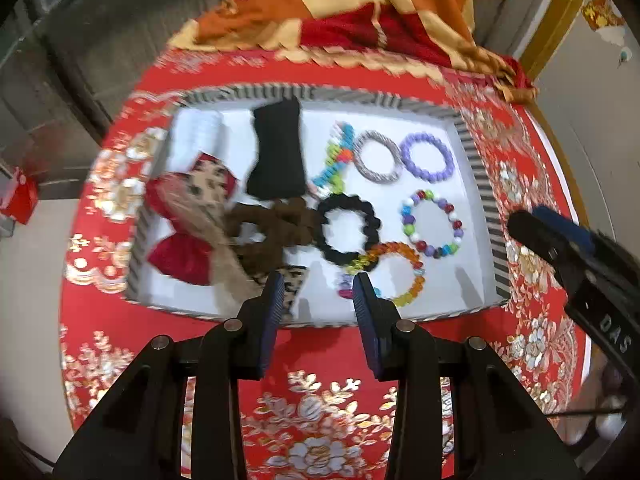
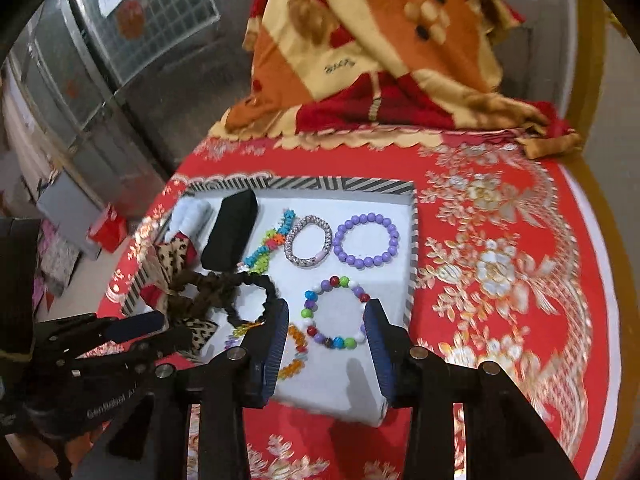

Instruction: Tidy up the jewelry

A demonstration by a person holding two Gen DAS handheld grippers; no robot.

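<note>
One striped tray point(image 1: 478, 184) sat on the red cloth point(image 1: 320, 400) holding, left to right, one red bow point(image 1: 180, 258), one black pouch point(image 1: 276, 152) and five bracelets point(image 1: 432, 222) — beaded or woven. Both grippers — left point(image 1: 318, 288), right point(image 2: 326, 312) — hung released above it, gripping nothing.

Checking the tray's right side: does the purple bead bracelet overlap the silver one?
No, the purple bead bracelet lies beside the silver bracelet.
</note>
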